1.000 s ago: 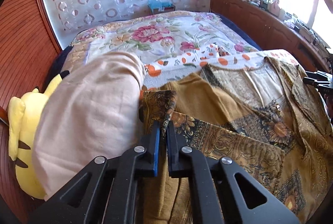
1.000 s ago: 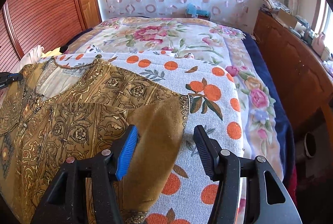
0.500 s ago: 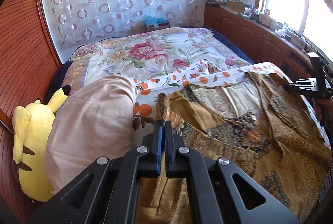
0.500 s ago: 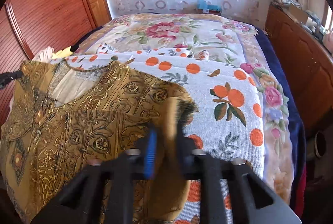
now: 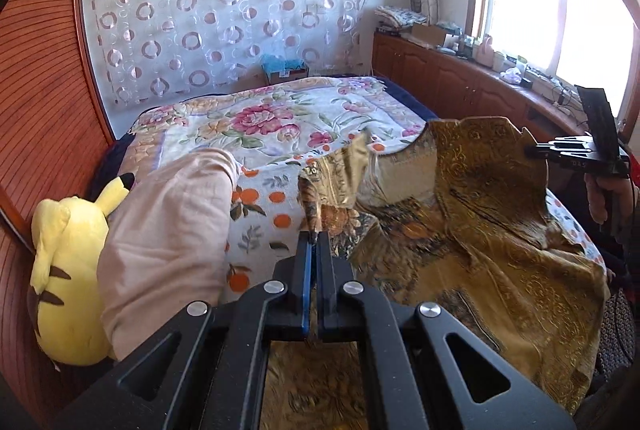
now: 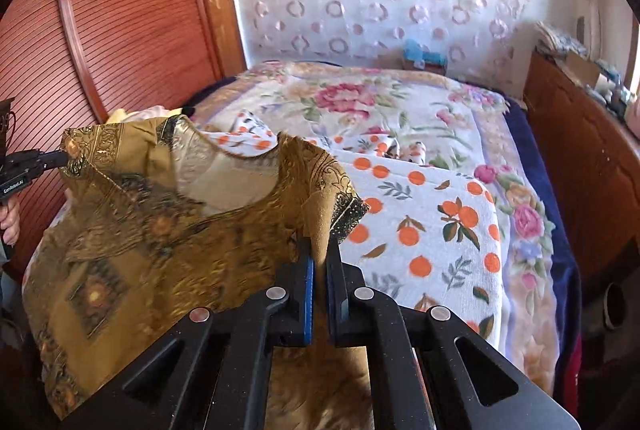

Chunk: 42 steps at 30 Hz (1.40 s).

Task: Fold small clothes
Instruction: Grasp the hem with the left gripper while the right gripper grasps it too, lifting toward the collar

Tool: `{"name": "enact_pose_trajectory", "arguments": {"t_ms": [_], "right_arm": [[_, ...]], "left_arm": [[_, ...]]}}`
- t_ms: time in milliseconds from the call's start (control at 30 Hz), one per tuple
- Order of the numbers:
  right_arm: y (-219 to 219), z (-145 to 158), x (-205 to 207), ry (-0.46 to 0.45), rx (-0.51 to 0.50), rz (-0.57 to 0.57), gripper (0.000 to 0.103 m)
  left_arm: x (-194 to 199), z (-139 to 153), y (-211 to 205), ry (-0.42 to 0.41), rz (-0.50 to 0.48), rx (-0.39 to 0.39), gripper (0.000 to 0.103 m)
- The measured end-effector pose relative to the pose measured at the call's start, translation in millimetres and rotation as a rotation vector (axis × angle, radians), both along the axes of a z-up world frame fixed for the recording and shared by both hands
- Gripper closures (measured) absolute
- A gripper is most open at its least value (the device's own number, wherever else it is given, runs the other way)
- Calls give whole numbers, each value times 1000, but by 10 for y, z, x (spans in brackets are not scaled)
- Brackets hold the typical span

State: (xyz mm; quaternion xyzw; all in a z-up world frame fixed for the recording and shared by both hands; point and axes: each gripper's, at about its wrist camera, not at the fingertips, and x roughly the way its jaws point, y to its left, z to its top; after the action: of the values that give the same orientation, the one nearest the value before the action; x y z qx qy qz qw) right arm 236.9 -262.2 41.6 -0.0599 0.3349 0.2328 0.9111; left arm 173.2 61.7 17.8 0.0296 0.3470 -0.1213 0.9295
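A golden-brown patterned top (image 5: 472,226) hangs between my two grippers above the bed, its neckline facing up. My left gripper (image 5: 315,242) is shut on one sleeve end of the top. My right gripper (image 6: 319,254) is shut on the other sleeve end of the top (image 6: 168,238). The right gripper also shows in the left wrist view (image 5: 536,150) at the far right, and the left gripper in the right wrist view (image 6: 60,156) at the far left. The top's lower part still trails on the bed.
An orange-print towel (image 6: 432,230) covers the floral bedspread (image 5: 272,114). A pink pillow (image 5: 168,230) and a yellow plush toy (image 5: 64,270) lie at the left. A wooden wall panel (image 6: 132,22) is at the left, a wooden cabinet (image 5: 460,78) with clutter at the right.
My right gripper closed on the sleeve it straddled. Both grippers rose and lifted the top's shoulders off the bed, so the top now hangs between them.
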Motion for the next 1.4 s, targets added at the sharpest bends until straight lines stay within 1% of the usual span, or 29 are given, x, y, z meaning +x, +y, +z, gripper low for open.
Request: {"name": "enact_pose_trajectory", "arguments": {"t_ms": [167,233,433,533,567,667,833,967,1133,1233,1300,1333,1367,1400], "right_arm": [[-68,-53,-450,-23,24,21,99],[-111,-72,-635,-34,32,30,99],[-340,-245,-1279,-38,24,24,99],[-428,-305,-1657,-29,11,44,99],[-464,-327,-1771,-29,5,50,99],[-599,-360,-2038,-16,24,48,99],[-834,-317,-2390,-11,41,44,99],[-1034,-284,-2602,18,42,36,99],[-1071,-196,-2778,34,31,50,99],[-1074,-166,-2765,50,13,54,99],[-1060,-162,-2780,58,9,61,99],[-1063,-165,-2800,62,3,63,99],[-1043,-152,-2695,61,-2,63,98],[-1044,-146,-2696,62,-2,61,95]], "left_arm": [[-435,-131,59,5,15,-17,100],[-598,-184,95,3,37,-24,100],[-1224,-326,281,-8,125,-102,100],[-1559,-368,311,-33,167,-98,100],[-1659,-387,341,-35,185,-108,100],[-1800,-405,428,-28,219,-138,100],[-2004,-335,535,-41,255,-140,100],[-2099,-290,506,-34,248,-122,100],[-2241,-309,430,-12,215,-99,100],[-2280,-331,368,8,193,-63,100],[-2279,-334,374,14,200,-48,100],[-2274,-335,387,16,205,-48,100],[-2269,-336,409,19,209,-56,100],[-2263,-334,431,21,211,-67,100]]}}
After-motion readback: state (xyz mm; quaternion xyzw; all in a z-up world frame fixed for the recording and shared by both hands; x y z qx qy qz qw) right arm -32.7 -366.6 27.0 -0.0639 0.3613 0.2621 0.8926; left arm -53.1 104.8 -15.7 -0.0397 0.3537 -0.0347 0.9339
